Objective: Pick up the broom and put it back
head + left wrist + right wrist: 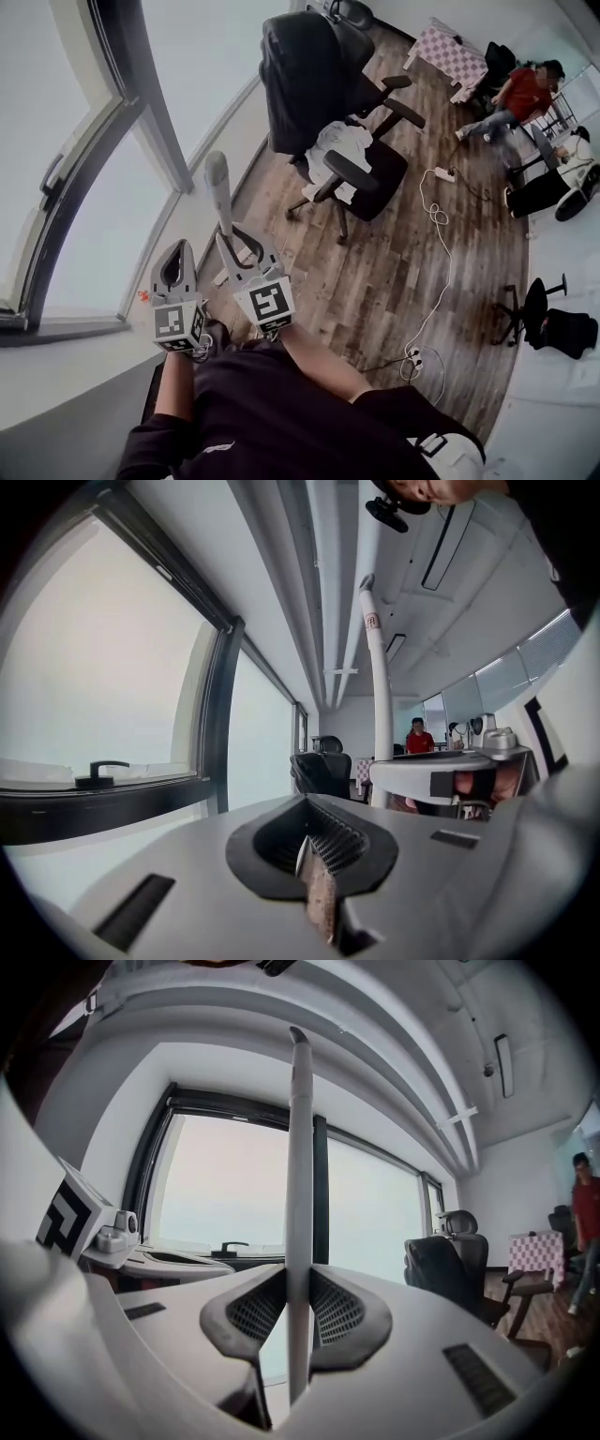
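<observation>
One broom handle (298, 1166) in right tool (291, 1314) — window frame (321, 1206) close.

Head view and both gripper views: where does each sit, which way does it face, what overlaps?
Head view: on the person's head, steeply down at the wooden floor, office chair; shows forearm, torso, left gripper, right gripper.
Left gripper view: on the left gripper, level along its shut fingers toward the window; right gripper at right.
Right gripper view: on the right gripper, along fingers clamping the upright broom handle, window behind; left gripper at left.
Shared: all three show office chair, broom handle.
</observation>
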The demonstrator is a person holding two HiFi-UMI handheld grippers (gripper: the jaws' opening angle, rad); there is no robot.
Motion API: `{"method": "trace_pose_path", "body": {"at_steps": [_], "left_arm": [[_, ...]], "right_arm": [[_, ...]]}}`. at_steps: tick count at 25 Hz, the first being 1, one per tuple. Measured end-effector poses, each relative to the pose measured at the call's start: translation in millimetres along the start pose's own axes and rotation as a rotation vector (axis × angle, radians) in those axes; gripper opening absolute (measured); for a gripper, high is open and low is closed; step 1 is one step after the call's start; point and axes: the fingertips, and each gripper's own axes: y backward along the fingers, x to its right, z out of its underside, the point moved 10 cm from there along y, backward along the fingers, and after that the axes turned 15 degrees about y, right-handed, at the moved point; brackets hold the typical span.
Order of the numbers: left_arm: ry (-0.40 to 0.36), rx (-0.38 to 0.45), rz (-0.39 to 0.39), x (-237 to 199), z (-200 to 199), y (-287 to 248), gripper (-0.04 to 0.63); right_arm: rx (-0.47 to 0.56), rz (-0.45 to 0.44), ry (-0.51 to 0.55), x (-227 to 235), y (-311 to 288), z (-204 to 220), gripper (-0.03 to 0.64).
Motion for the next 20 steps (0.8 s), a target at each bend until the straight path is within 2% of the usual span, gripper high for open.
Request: {"method": "trace_pose_path", "body": {"at_steps": [6, 12, 20], "left_arm": [[-0.004, -0.017, -0.025, 2.5, 1.8, 9.7, 0.000], [0.028, -0.014, -0.057, 13.9, 15.5, 19.6, 0.000], [0.056, -0.051, -0.109, -4.3, 30.2, 40.8, 0.000]], "right_arm": [[-0.001, -0.034, -0.004, -11.3, 6.4, 0.8, 0.092], [-0.011, -0.061, -0.015, -8.4, 21.0, 7.6, 0.092], [-0.070, -0.078, -0.044, -17.6, 15.3, 29.1, 0.092]]}}
